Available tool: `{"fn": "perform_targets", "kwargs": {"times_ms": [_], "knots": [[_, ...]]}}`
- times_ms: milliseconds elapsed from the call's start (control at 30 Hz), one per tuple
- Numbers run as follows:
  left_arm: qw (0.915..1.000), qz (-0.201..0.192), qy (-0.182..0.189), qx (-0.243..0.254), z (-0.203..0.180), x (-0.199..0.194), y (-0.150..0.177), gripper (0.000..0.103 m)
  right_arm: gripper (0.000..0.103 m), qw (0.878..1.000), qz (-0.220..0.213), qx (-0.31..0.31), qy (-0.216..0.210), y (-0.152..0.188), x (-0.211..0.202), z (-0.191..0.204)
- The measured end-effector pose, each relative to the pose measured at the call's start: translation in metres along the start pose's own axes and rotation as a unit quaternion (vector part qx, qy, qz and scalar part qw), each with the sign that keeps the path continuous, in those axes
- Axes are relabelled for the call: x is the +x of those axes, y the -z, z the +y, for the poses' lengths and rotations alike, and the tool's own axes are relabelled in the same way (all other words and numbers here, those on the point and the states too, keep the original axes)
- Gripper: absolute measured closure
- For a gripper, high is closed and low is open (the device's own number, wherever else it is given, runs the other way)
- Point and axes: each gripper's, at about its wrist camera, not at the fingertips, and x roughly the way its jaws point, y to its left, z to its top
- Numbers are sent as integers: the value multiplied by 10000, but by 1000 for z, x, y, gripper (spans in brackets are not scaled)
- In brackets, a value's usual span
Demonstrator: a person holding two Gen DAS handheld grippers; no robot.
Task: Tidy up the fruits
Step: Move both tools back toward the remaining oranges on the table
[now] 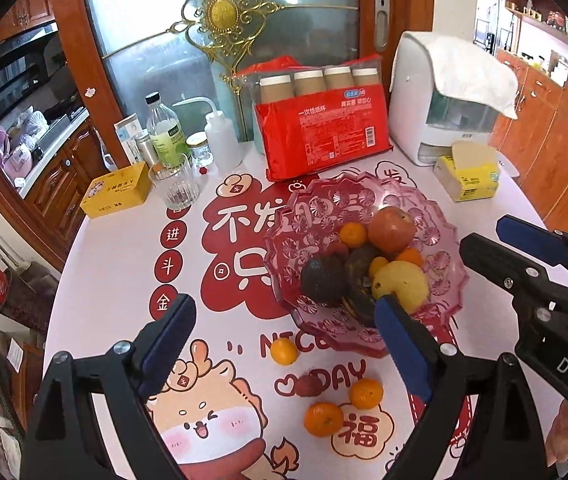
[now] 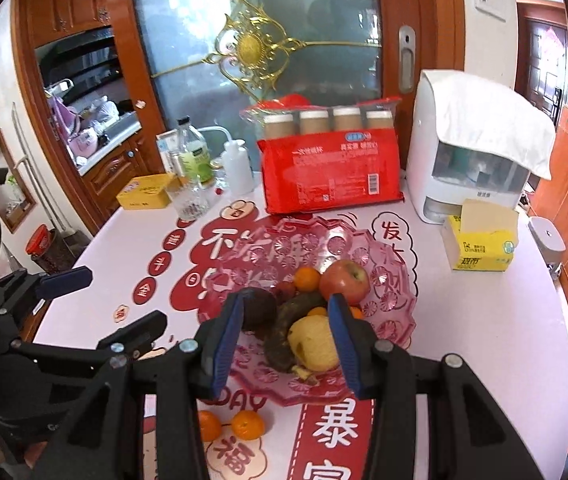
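Both the left hand-held gripper and the right hand-held gripper hover released and empty above the pink bowl holding most fruit, so the next step is likely picking up a loose tangerine on the surface, lower centre of the frame.

The bowl is translucent pink with a pressed starburst pattern. In it lie a red apple, a yellow pear, orange tangerines and a dark brown-black fruit. The table is white with red cartoon prints and white characters. The pack is red with white print; the box is yellow. Both grippers are black with blue pads.
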Motion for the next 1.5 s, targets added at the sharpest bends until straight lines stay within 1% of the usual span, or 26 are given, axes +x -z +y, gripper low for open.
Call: {"fn": "perform_targets", "kwargs": {"times_ms": [100,233,467,800,867,1033,1133,1267,1400,1500], "knots": [[10000,-43,73,-16,1,-10,6,12,58,9999,-92,-4,-71,4,-11,4],[9998,-150,69,60,0,-23,18,12,58,9997,-163,-5,-174,12,-23,6],[9994,-285,169,61,0,-39,38,12,58,9991,-193,-3,-381,31,-35,8],[9987,-393,261,-182,9,-45,75,12,58,9974,-363,-223,-575,62,-51,21],[9985,-449,214,-239,11,-45,84,12,58,9970,-387,-259,-610,67,-52,24],[9972,-671,-101,-317,16,-44,102,12,58,9965,-377,-312,-675,80,-46,26],[9968,-711,-189,-317,15,-38,115,12,58,9964,-313,-307,-720,89,-38,26],[9972,-675,-265,-174,5,-22,132,9,58,9966,-201,-394,-701,102,-22,27],[9985,-503,-223,-67,-7,5,151,9,58,9967,-31,-435,-680,116,-1,26],[9994,-283,-200,-37,-14,30,164,9,58,9969,109,-460,-631,125,16,24]]}}
